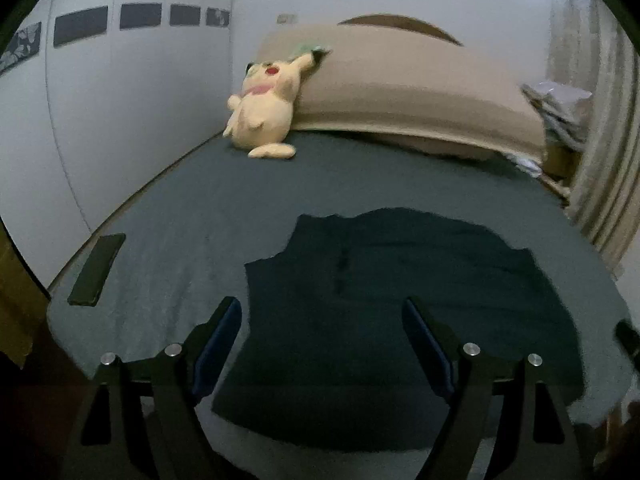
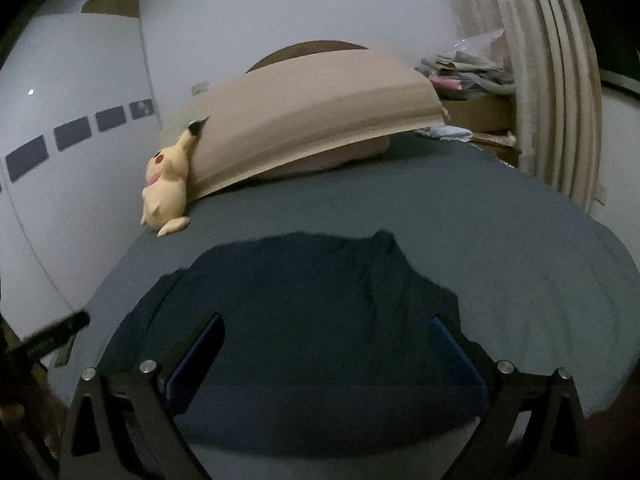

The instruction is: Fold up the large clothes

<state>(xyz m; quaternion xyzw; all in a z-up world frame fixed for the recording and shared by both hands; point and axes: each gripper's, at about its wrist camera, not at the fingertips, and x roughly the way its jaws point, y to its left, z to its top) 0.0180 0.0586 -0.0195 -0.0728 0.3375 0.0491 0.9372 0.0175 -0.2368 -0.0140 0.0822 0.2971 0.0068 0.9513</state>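
Note:
A dark navy garment (image 1: 400,312) lies spread flat on the grey-blue bed sheet (image 1: 200,208), near the bed's front edge. It also shows in the right wrist view (image 2: 312,320). My left gripper (image 1: 322,316) is open and empty, hovering above the garment's left half. My right gripper (image 2: 326,336) is open and empty, hovering above the garment's lower middle. Neither gripper holds cloth. The tip of the right gripper (image 1: 628,338) shows at the right edge of the left wrist view, and the left gripper (image 2: 56,338) shows at the left edge of the right wrist view.
A yellow plush toy (image 1: 264,112) leans on a beige pillow cover (image 1: 400,88) at the head of the bed. A dark phone (image 1: 98,268) lies at the bed's left edge. White walls stand left; curtains (image 2: 552,100) and a cluttered shelf (image 2: 468,72) stand right.

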